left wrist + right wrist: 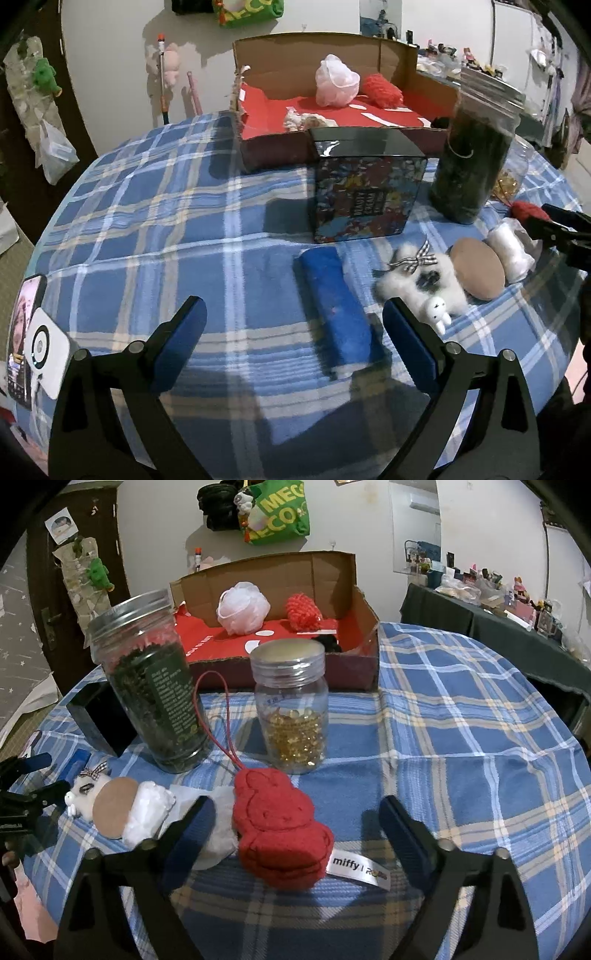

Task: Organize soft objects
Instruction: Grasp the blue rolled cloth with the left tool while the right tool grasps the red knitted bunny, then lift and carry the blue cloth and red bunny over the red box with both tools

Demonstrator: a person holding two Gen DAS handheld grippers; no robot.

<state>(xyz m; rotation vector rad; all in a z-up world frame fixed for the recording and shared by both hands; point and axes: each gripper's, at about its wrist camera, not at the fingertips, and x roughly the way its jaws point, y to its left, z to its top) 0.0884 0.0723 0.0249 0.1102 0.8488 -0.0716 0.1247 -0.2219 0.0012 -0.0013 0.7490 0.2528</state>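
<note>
While both tongs gape empty | red Miffy plush [282,832] lies before the capsule jar [291,707], between right gripper [297,830] fingers | soft, light (squeeze its body) | left gripper [295,325] idle

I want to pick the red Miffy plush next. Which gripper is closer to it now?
Right. The right gripper is open with the red plush between its fingers; the left gripper is further left, over the blue cloth.
</note>
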